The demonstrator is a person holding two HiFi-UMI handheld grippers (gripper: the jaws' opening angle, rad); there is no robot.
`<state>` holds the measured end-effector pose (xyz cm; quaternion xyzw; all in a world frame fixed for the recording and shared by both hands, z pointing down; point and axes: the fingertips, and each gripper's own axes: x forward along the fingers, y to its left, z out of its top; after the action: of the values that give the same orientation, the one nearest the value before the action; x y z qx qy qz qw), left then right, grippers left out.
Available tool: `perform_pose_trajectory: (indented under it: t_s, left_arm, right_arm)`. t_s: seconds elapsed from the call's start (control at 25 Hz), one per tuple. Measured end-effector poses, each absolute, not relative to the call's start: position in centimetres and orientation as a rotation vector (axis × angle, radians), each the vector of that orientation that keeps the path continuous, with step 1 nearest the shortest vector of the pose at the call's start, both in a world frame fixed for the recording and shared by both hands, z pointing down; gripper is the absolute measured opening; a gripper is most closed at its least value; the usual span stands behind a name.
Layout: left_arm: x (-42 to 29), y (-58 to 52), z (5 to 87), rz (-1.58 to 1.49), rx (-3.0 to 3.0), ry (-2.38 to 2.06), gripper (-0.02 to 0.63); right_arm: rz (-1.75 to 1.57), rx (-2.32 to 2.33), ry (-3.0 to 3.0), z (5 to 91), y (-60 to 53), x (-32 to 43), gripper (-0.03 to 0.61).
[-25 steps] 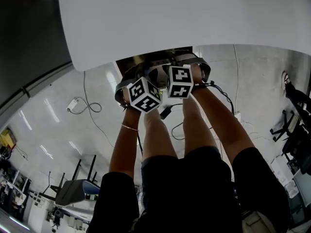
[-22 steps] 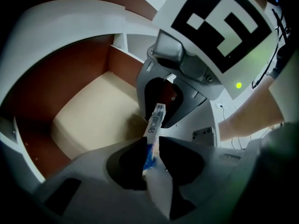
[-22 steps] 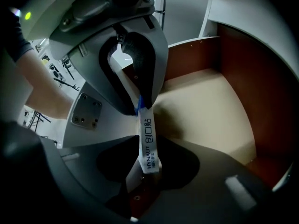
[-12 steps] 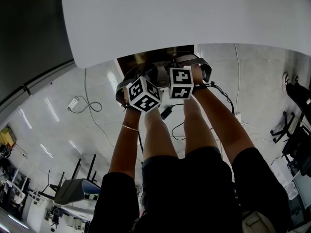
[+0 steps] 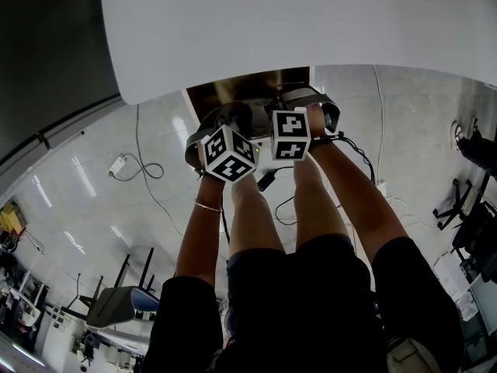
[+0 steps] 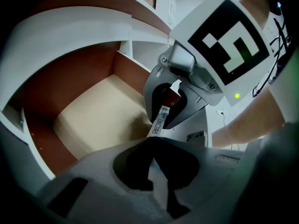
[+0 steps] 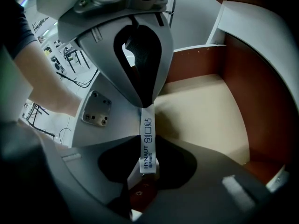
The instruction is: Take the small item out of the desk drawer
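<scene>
Head view with both gripper views: you stand at a white, curved-edged desk top (image 5: 295, 22) with both grippers brought together at the mouth of the open drawer (image 5: 248, 84), whose walls are reddish-brown and whose floor is pale beige. Your left gripper (image 7: 146, 104) has its jaws pressed together on one end of the small item, a thin white paper-wrapped strip (image 7: 146, 141) with dark print along its length. The strip hangs clear of the drawer floor, spanning the short gap between the two grippers. Your right gripper (image 6: 162, 121) faces the left one almost tip to tip. Its jaws have just been closing and stand part-way apart, with the strip's other end between them but no pad visibly pressing on it. From the head view the strip itself is hidden: the two black-and-white marker cubes, left (image 5: 227, 154) and right (image 5: 291, 134), and the grey gripper bodies cover it. The overhanging desk top hides the rear of the drawer. Each gripper fills much of the other's view, so you see only part of the drawer floor beside it. Below the desk lie the glossy pale tiled floor (image 5: 93, 200), a black cable loop (image 5: 147, 169) beside a small white adapter (image 5: 116, 167), and black chair frames (image 5: 466, 208) at the far right. Your forearms, the left one (image 5: 198, 231) wearing a thin bracelet (image 5: 206, 203), rise over dark shorts (image 5: 303, 301).
</scene>
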<state>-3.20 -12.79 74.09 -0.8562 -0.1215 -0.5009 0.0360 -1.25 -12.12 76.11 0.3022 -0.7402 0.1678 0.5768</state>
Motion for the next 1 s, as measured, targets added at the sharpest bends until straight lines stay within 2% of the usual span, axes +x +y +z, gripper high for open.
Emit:
perform_pose_trajectory:
  t_s: [1.0]
  left_arm:
    - [-4.9,-14.0,68.8,-1.454,-2.768,-0.151,-0.002]
  right_arm:
    - [0.439,0.89,-1.726,71.8,-11.1,-0.6,0.109]
